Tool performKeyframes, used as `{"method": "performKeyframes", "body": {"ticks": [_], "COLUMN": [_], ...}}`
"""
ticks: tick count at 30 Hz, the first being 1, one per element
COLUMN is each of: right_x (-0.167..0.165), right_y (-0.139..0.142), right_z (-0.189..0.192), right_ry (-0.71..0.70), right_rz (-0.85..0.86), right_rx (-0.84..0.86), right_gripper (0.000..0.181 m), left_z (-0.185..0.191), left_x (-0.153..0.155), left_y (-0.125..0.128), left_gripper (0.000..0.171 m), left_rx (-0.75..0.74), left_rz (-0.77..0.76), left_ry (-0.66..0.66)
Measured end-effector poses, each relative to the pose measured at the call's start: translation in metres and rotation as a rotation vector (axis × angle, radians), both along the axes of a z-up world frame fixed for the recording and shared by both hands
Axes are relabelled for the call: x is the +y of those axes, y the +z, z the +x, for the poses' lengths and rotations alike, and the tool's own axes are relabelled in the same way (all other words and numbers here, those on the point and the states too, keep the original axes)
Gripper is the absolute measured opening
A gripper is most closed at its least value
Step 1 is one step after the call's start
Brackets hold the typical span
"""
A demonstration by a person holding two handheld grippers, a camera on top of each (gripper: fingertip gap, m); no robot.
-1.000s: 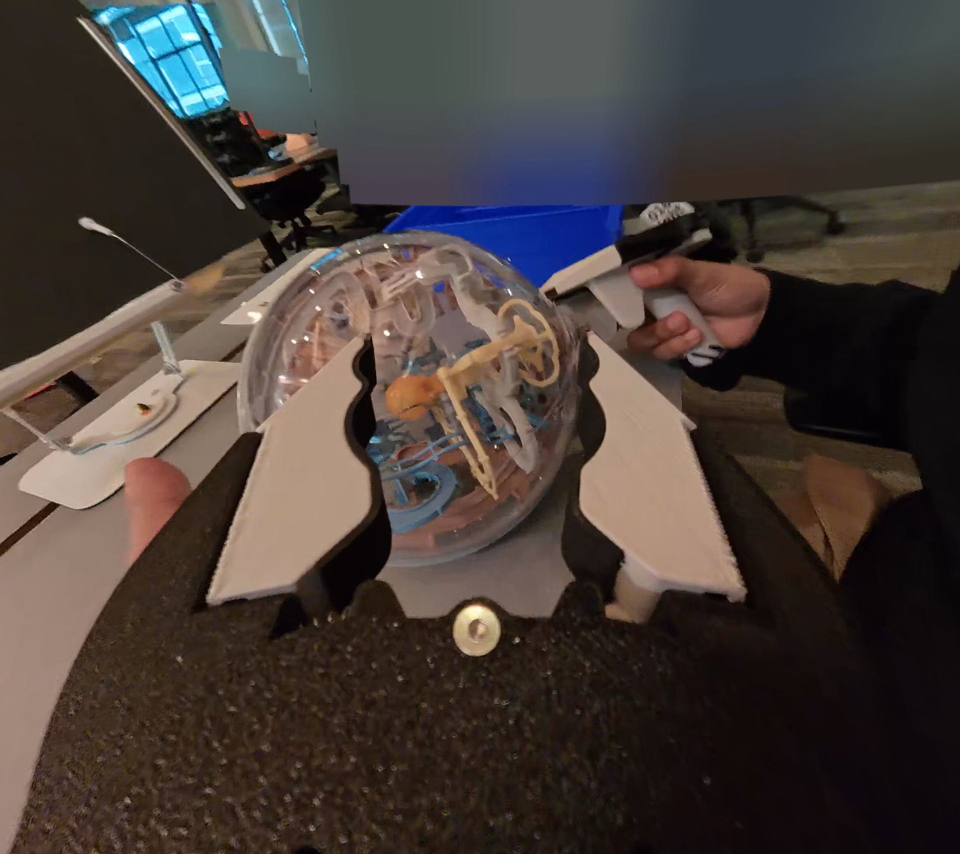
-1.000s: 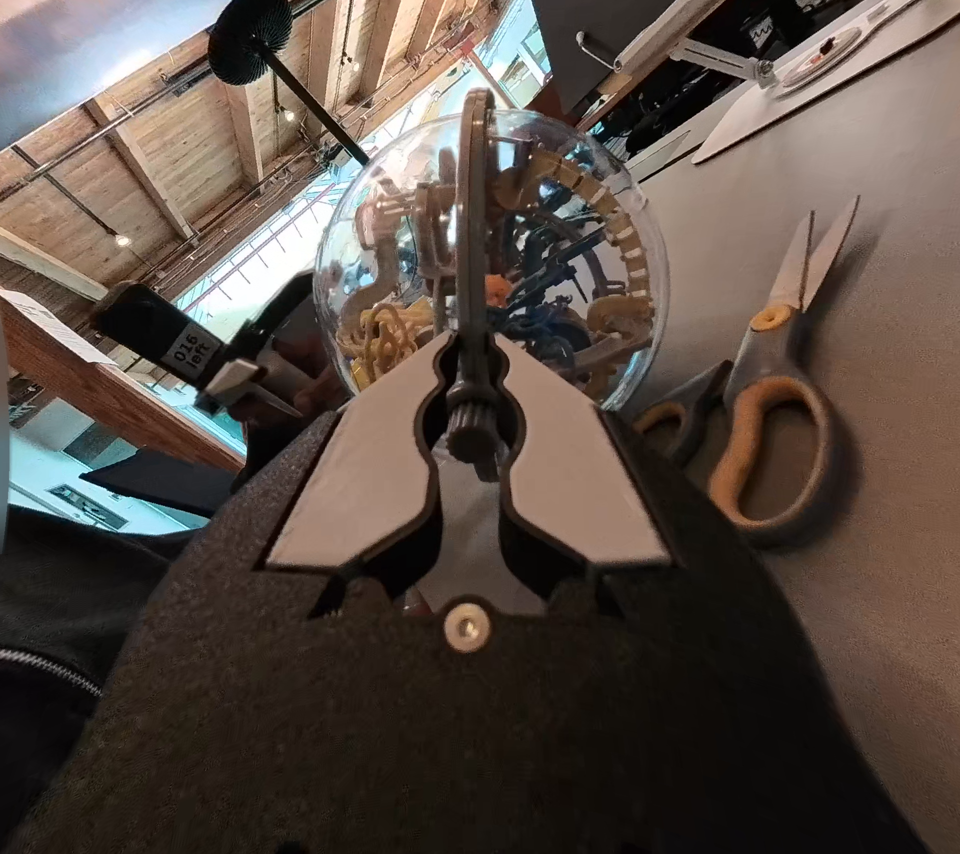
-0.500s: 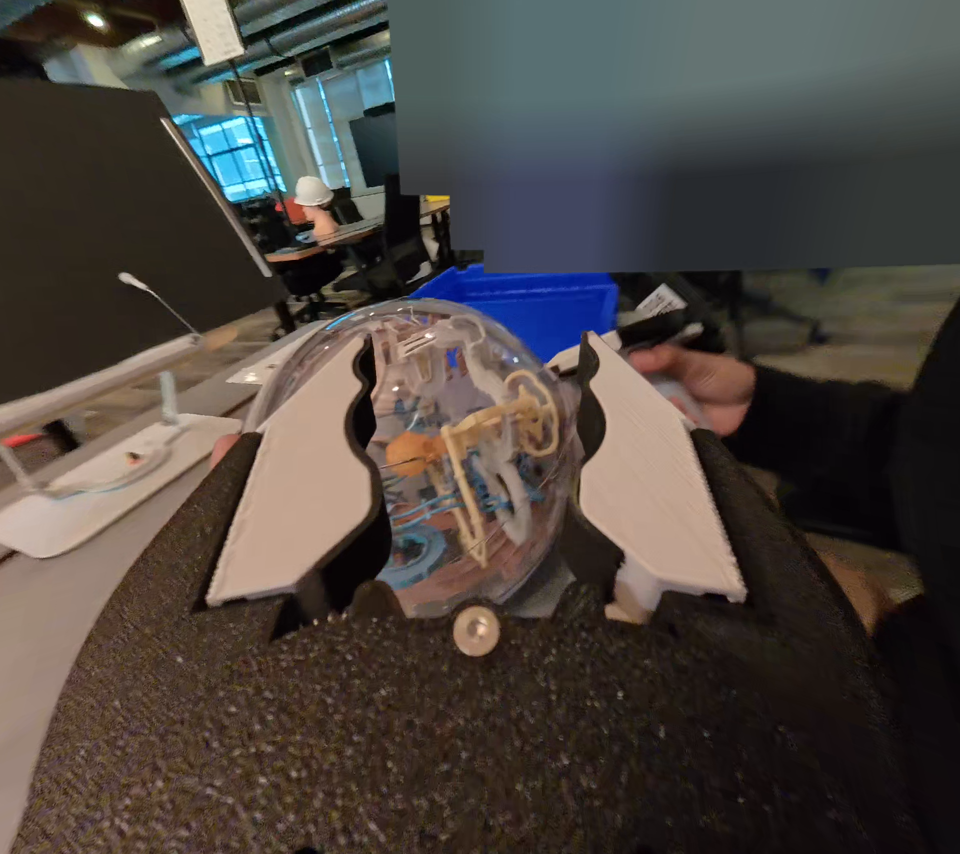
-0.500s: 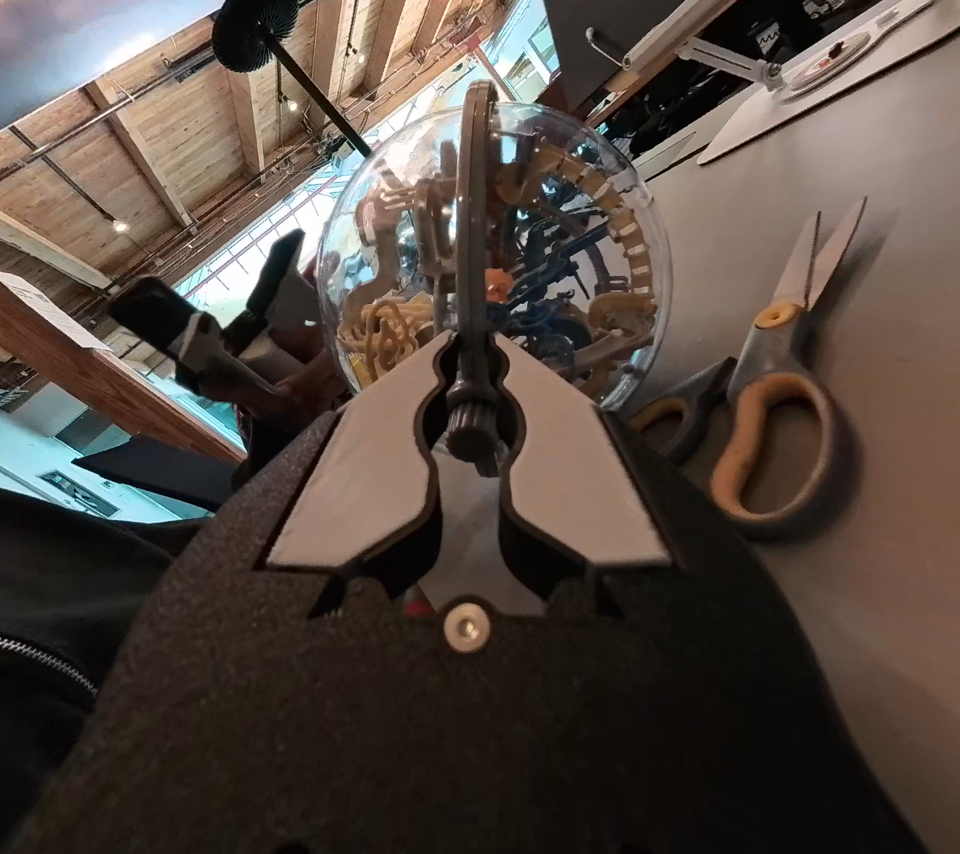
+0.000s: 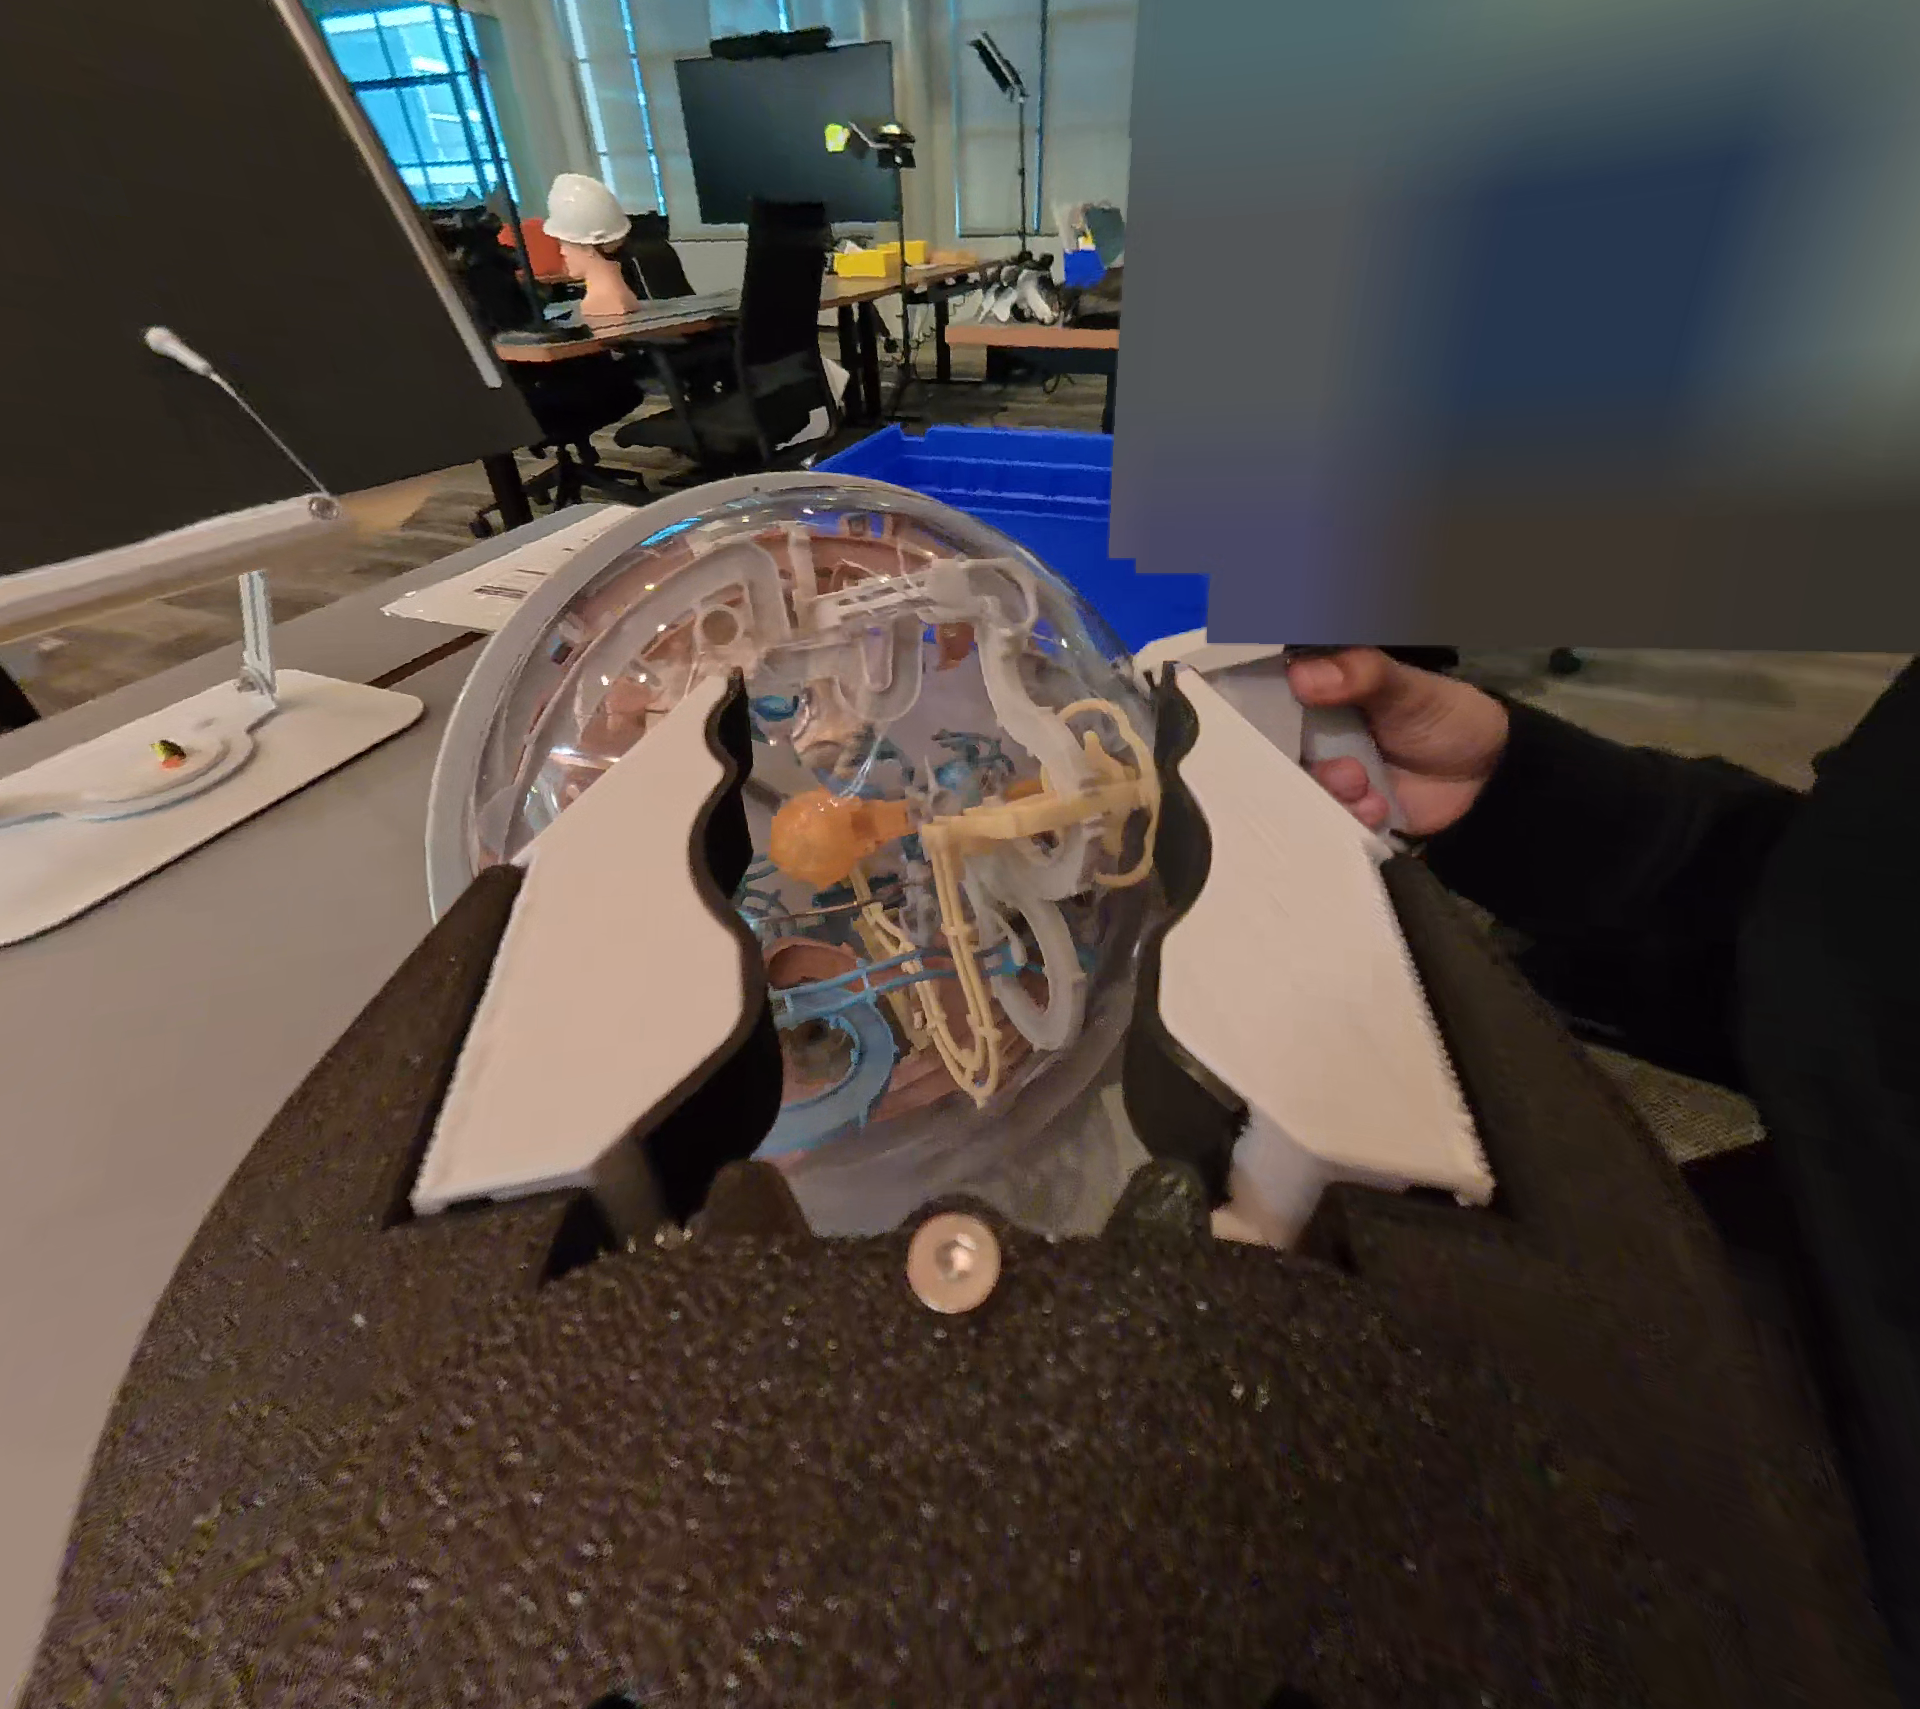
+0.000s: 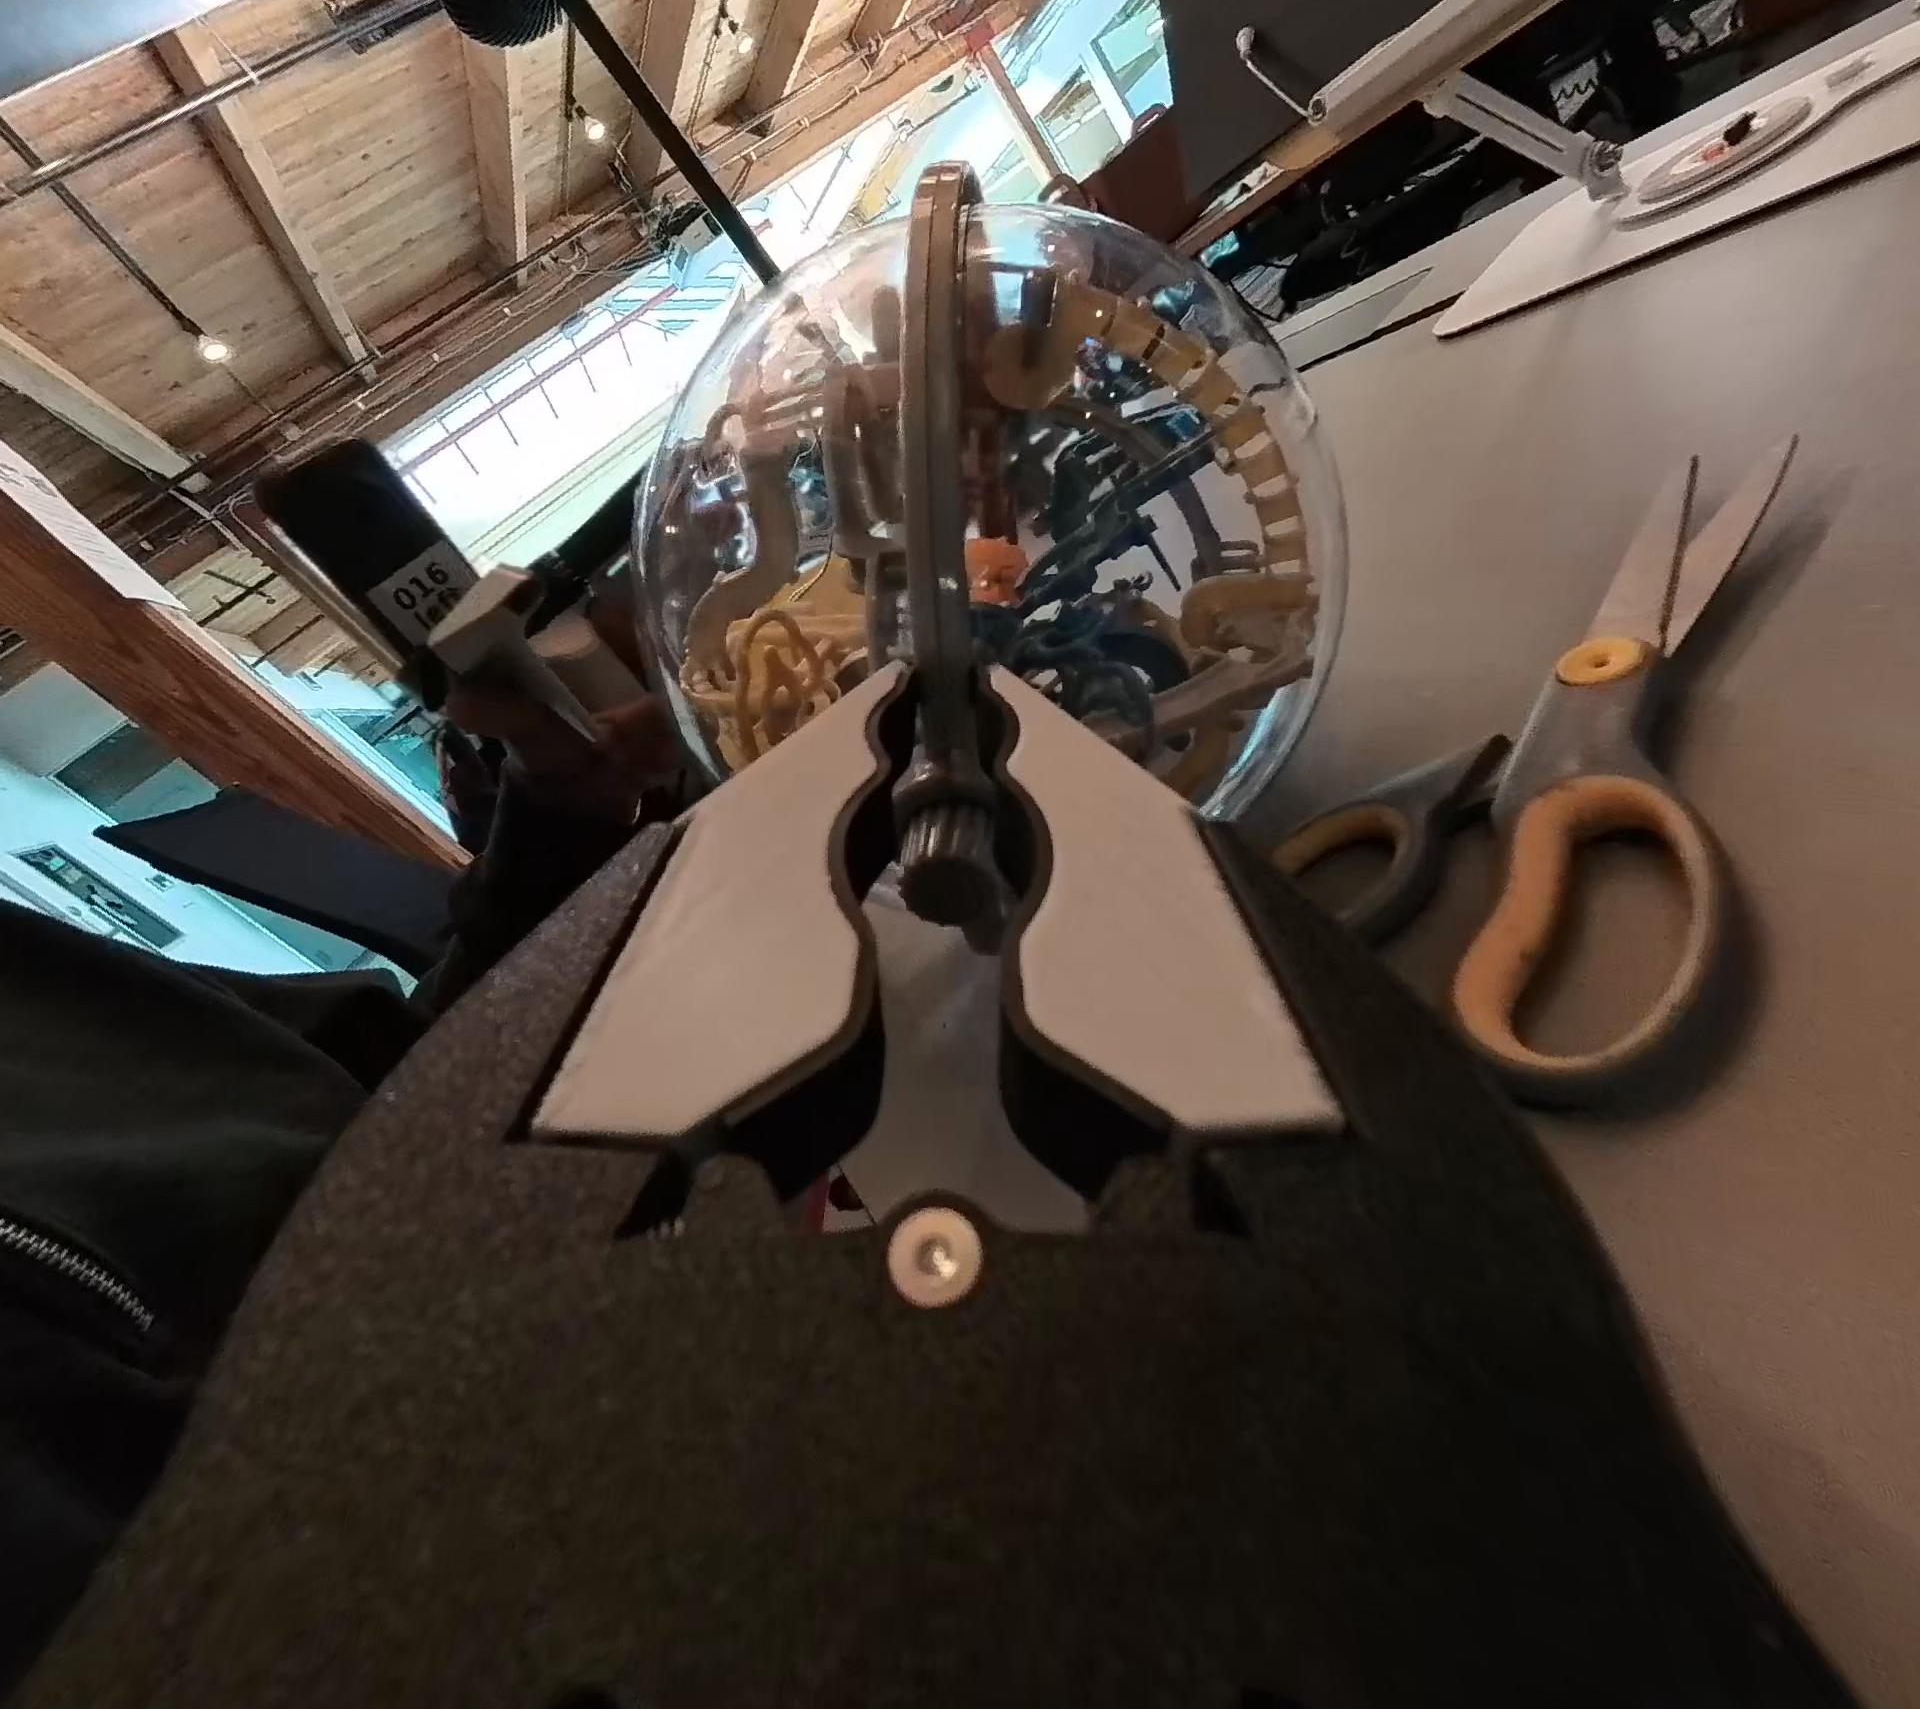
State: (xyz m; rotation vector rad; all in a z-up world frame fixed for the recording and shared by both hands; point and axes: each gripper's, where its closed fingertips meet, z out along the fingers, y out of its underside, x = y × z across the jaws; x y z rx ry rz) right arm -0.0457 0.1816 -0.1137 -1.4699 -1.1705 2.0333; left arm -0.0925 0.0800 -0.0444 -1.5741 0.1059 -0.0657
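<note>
Left wrist view: the left gripper has its two white fingers spread around a clear maze ball, one pressed to each side of the sphere. Right wrist view: the right gripper pinches the ball's grey rim band between fingers drawn close together, a ribbed knob sitting in the gap behind the tips. Just right of that gripper, orange-handled scissors lie flat on the grey table. Beyond the left gripper's tips sits a blue bin; to its left, a white stand.
</note>
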Motion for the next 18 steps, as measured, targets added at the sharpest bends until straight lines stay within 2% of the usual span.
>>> {"method": "performKeyframes", "body": {"ticks": [4, 13, 18], "right_x": [0.002, 0.011, 0.013], "right_y": [-0.002, -0.006, -0.009], "right_z": [0.000, 0.000, -0.001], "right_ry": [-0.002, -0.035, -0.049], "right_rz": [-0.002, -0.016, -0.014], "right_rx": [0.000, -0.017, -0.031], "right_gripper": [0.009, 0.009, 0.010], "left_z": [0.005, 0.028, 0.035], "left_x": [-0.001, -0.014, -0.021], "left_y": [-0.004, -0.009, -0.007], "left_gripper": [0.075, 0.072, 0.051], "left_rx": [0.078, 0.135, 0.110], "left_rz": [-0.020, -0.069, -0.080], "left_ry": [0.000, -0.134, -0.191]}}
